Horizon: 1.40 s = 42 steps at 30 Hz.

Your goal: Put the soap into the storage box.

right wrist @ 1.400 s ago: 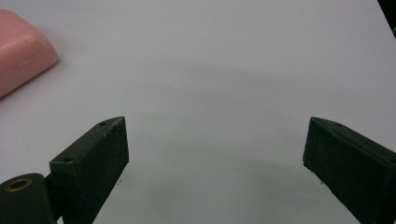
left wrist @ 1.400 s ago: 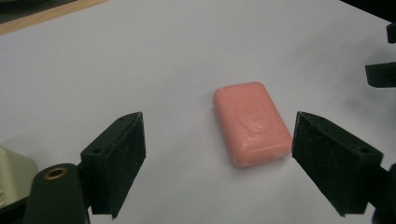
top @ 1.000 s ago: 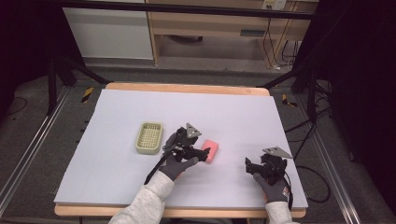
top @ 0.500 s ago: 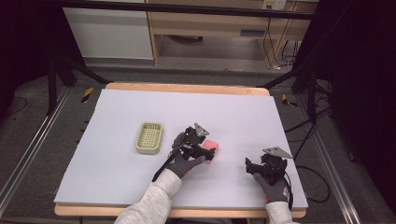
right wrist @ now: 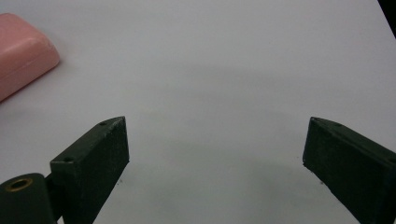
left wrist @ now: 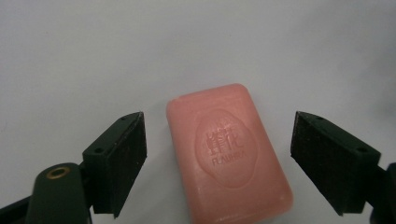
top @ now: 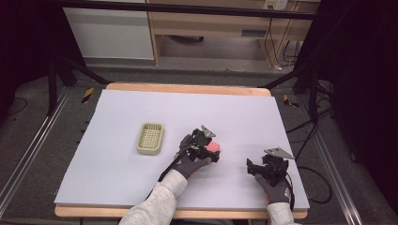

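A pink bar of soap (left wrist: 229, 154) with a stamped oval lies flat on the pale table sheet (top: 234, 112). My left gripper (left wrist: 222, 154) hangs over it with one jaw on each side of the bar. Its jaws have just been closing a little, and gaps still show between the pads and the soap. From above, the soap (top: 214, 146) peeks out beside the left gripper (top: 210, 151). My right gripper (top: 252, 167) rests open near the front right of the table. In its own view the right gripper (right wrist: 212, 154) holds nothing, and the soap (right wrist: 21, 51) lies at the upper left.
A pale green slotted soap dish (top: 150, 138) stands left of the soap. The sheet covers a wooden tabletop (top: 187, 87) with dark floor, cables and metal rails around it. Wide bare sheet lies behind both hands.
My left hand moved right and down over the soap, so the bar now sits between its jaws. The right hand stayed where it was.
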Each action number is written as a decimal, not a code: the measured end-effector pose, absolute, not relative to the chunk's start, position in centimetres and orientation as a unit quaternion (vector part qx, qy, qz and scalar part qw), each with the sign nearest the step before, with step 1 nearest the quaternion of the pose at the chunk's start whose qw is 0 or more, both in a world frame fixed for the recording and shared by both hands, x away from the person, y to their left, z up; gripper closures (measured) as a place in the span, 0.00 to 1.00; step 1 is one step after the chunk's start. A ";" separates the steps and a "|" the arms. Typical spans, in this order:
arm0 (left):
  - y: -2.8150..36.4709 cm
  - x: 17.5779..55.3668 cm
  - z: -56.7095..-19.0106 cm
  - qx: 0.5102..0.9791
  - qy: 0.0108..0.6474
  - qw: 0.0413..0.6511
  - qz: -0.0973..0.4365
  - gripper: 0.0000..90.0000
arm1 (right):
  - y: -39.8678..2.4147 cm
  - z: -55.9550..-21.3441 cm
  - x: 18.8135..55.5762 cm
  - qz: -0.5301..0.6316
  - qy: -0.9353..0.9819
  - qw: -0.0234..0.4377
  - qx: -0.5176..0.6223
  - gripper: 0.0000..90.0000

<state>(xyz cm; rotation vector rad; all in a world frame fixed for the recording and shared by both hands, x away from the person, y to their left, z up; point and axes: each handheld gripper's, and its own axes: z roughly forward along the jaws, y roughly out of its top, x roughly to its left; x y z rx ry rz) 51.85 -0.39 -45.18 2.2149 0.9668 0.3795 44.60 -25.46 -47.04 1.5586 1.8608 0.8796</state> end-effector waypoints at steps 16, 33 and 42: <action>-1.2 52.5 -46.7 0.858 0.393 0.307 0.124 0.29 | -25.5 -47.1 44.6 0.328 0.695 0.265 0.583 0.08; -1.6 52.3 -46.9 0.856 0.404 0.289 0.142 0.41 | -25.6 -47.2 44.7 0.323 0.696 0.267 0.583 0.08; -1.6 52.3 -46.9 0.853 0.406 0.295 0.145 0.41 | -25.6 -47.2 44.7 0.320 0.697 0.272 0.581 0.08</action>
